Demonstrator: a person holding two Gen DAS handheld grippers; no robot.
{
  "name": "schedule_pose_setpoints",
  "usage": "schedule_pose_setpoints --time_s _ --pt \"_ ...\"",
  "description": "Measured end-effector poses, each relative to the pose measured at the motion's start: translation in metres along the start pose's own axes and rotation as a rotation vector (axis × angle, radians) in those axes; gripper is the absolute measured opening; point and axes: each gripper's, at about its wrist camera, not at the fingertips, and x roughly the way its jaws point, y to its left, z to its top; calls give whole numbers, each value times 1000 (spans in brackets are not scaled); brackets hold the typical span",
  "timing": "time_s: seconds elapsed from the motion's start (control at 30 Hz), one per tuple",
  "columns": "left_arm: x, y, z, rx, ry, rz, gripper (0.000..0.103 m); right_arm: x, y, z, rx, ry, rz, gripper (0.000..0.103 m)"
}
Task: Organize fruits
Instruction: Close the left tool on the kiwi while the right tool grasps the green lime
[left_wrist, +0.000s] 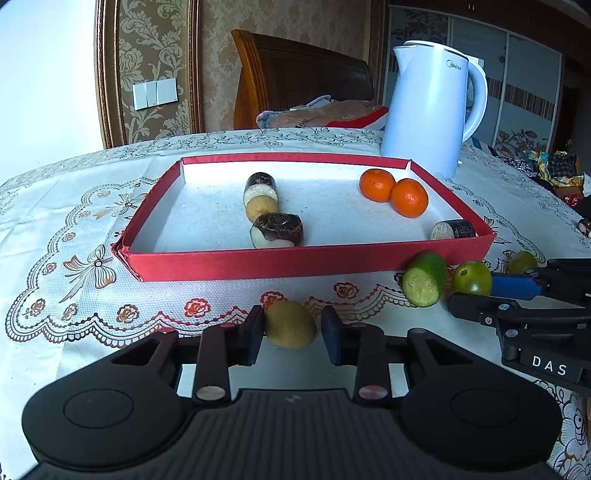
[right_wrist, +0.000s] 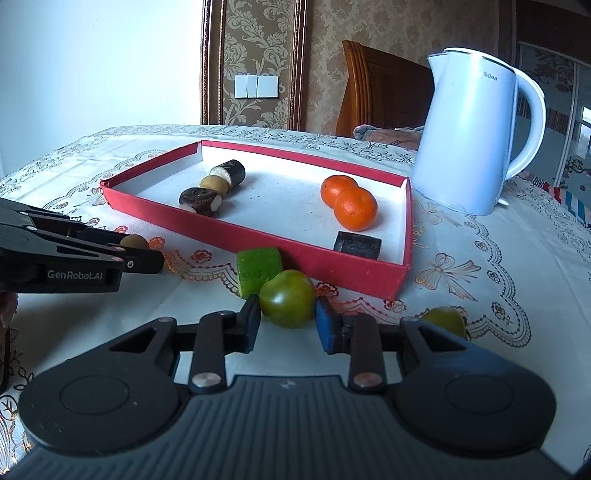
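Observation:
My left gripper (left_wrist: 291, 334) is shut on a brown kiwi (left_wrist: 290, 325) resting on the tablecloth in front of the red tray (left_wrist: 258, 262). In the right wrist view my right gripper (right_wrist: 288, 323) is shut on a green tomato (right_wrist: 288, 299), just before the tray's near wall (right_wrist: 258, 236). A cut green fruit piece (left_wrist: 424, 278) (right_wrist: 258, 267) lies against that wall, beside the tomato (left_wrist: 472, 277). Two oranges (left_wrist: 376, 184) (right_wrist: 355, 208) sit together inside the tray on the right. Each view shows the other gripper from the side: right gripper (left_wrist: 474, 291), left gripper (right_wrist: 136, 249).
The tray also holds three dark wrapped rolls (left_wrist: 277, 229) and a small yellowish round fruit (left_wrist: 261, 208). Another green fruit (right_wrist: 443, 321) lies on the cloth right of my right gripper. A white kettle (left_wrist: 428, 110) (right_wrist: 476, 136) stands behind the tray's right corner.

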Motion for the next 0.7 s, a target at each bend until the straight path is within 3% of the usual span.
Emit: schedule_pose_setpoints --time_s 0.7 --pt "-11 -3 0 13 -78 12 29 -10 -14 -2 84 -60 -30 30"
